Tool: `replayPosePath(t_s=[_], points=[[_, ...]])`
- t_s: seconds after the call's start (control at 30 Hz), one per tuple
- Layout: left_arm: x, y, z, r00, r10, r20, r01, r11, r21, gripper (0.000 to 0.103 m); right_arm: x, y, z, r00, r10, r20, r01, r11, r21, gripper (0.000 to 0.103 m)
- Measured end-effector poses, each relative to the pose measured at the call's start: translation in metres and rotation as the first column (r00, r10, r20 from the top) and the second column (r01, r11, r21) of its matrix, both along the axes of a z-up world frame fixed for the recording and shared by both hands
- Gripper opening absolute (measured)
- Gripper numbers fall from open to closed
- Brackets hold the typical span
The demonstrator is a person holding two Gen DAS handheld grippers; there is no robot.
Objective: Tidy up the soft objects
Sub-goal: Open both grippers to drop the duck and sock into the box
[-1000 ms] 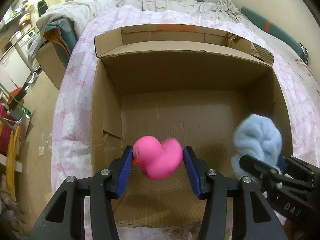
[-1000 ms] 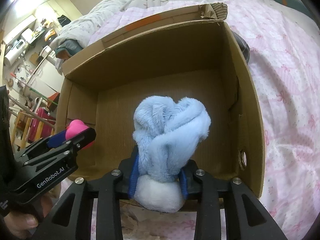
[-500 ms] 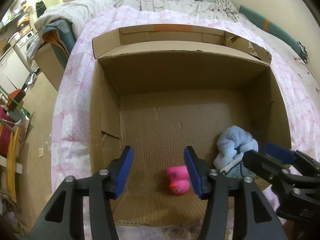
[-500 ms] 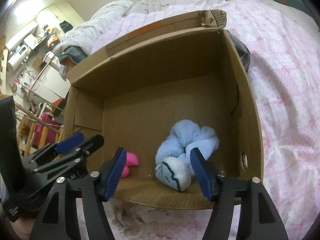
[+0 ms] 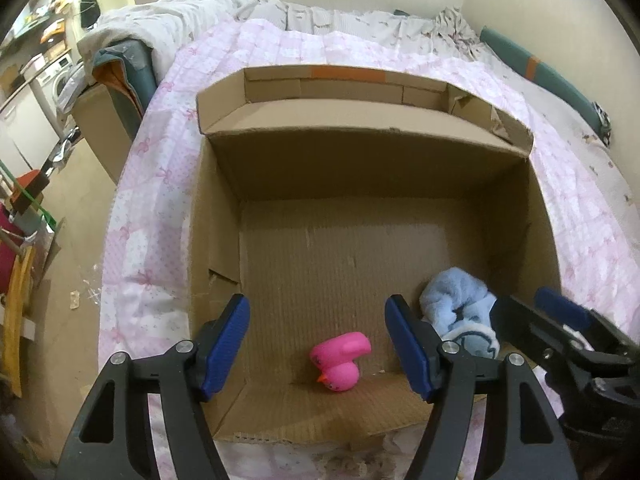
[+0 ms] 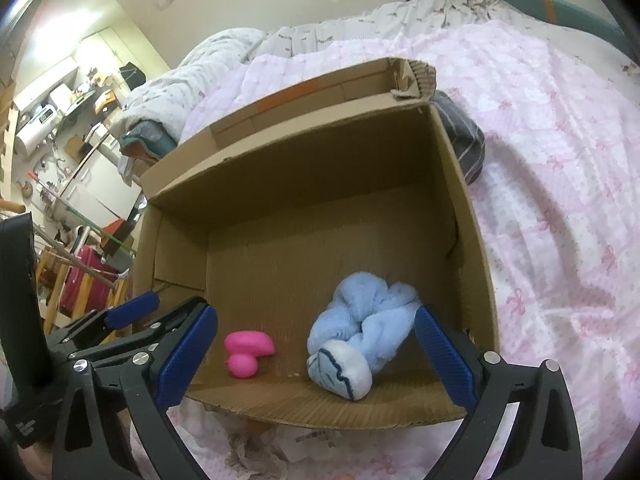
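Here, both tools (image 5: 318,350) (image 6: 316,356) tilted down over box (image 5: 216,216), jaws opening, nothing gripped

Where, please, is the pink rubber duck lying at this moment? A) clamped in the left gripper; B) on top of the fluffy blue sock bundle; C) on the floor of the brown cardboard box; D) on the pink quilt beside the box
C: the pink rubber duck lies on the floor of the brown cardboard box, apart from the fluffy blue sock bundle, and no jaws touch it.

The open brown cardboard box (image 5: 224,216) stands on the pink patterned quilted bedspread (image 5: 160,184). In the box, near its front wall, the pink rubber duck (image 5: 340,364) lies on the floor, and the fluffy light-blue rolled sock (image 6: 360,336) lies to its right, apart from it.
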State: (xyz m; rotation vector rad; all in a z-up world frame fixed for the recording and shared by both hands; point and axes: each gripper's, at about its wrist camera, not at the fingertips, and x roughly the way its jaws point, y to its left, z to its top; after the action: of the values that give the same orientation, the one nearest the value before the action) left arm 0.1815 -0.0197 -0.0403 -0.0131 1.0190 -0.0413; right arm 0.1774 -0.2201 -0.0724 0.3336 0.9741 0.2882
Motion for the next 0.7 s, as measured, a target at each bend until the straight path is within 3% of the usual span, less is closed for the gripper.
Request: replayPosePath(t_s=[0.37,0.7], points=[[-0.016,0.009,0.015,0.999,0.020,0.037,-0.020,1.000,0.012,0.067,-0.012,-0.008,0.001,1.000,-0.005,-0.006,0.005,1.000,-0.011,0.103],[-0.047,0.019,0.028,0.998,0.004,0.063,-0.005,1.000,0.022,0.067,-0.038,-0.025,0.021,0.998,-0.020,0.059,0.022,0.999,-0.039,0.103]])
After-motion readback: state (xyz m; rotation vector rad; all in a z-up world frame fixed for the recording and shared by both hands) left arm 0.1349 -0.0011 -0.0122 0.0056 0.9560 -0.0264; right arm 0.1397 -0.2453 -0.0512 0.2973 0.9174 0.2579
